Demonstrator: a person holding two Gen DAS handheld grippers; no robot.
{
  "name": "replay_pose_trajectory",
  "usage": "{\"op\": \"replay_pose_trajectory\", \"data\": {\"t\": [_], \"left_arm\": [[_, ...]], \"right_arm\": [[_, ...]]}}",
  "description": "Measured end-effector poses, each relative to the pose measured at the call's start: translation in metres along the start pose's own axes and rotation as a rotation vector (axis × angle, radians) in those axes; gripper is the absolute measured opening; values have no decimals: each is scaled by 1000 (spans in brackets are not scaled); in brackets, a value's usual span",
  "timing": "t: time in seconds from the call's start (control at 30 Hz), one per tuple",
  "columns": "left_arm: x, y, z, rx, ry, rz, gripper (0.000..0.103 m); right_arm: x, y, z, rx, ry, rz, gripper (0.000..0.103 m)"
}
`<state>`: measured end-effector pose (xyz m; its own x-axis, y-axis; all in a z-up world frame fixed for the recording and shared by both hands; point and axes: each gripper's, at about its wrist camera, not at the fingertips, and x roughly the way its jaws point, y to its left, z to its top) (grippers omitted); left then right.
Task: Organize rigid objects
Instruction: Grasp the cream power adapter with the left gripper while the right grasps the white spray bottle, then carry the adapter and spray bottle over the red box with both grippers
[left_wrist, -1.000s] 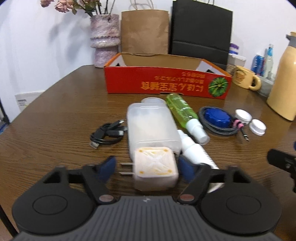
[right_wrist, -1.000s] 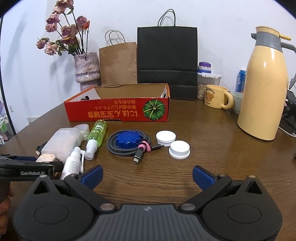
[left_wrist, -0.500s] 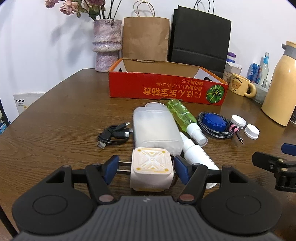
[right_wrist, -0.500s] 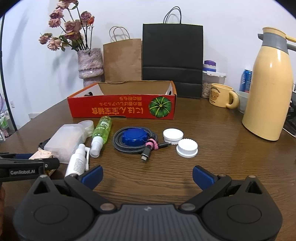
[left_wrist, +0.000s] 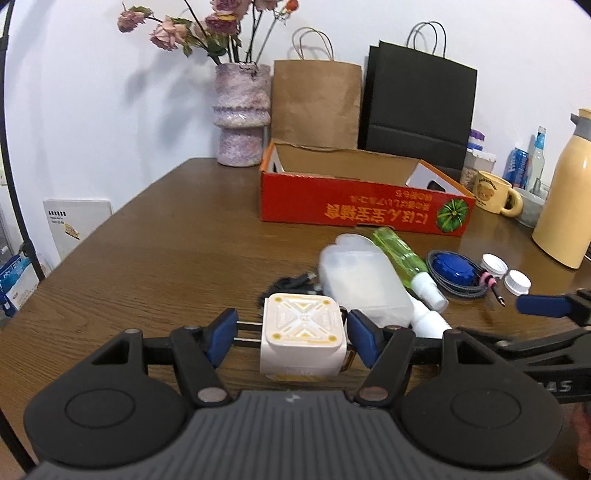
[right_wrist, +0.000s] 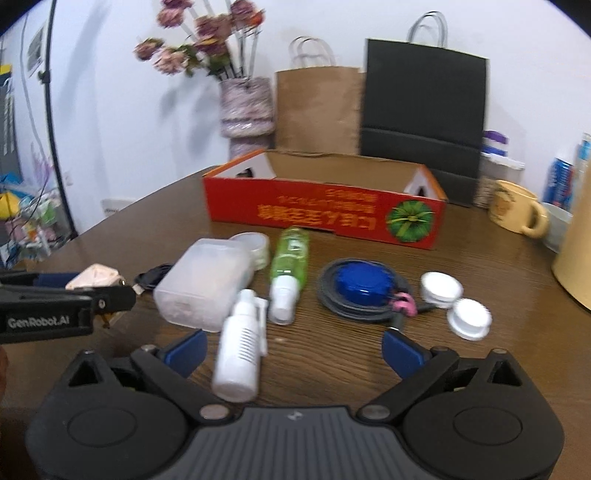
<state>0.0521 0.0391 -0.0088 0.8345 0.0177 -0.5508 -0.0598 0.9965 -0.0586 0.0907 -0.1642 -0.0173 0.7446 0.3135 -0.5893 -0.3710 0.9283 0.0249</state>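
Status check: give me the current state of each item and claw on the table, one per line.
White cube wall charger: held in the left claw, prongs sideways.
Right claw: closing, pads touching nothing.
White spray bottle: lying on the table, between the right claw's fingers.
Green spray bottle: lying flat.
Red cardboard box: open-topped.
Two white round caps: loose on the table.

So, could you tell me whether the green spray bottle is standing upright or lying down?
Lying down. The green spray bottle rests on its side on the table, white nozzle towards the camera, beside the white spray bottle.
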Motion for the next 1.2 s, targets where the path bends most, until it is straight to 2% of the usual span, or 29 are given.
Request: {"op": "replay_pose_trajectory", "data": {"t": [0.27,0.37,0.5,0.83,1.2], "left_arm": [[-5,15,3,-10,-18,6,67],[-4,17,3,-16,-16,1,67],[-5,18,4,-17,-20,0,67],[-9,16,10,-10,-38,-5,67],[-4,8,41,-4,-60,-26,67]], "right_arm": [[29,10,0,-3,80,49,60],[32,14,0,-6,74,73,31],[27,19,-1,-17,50,69,26],[9,15,3,0,0,62,26],[-11,-4,33,23,-98,5,26]]}}
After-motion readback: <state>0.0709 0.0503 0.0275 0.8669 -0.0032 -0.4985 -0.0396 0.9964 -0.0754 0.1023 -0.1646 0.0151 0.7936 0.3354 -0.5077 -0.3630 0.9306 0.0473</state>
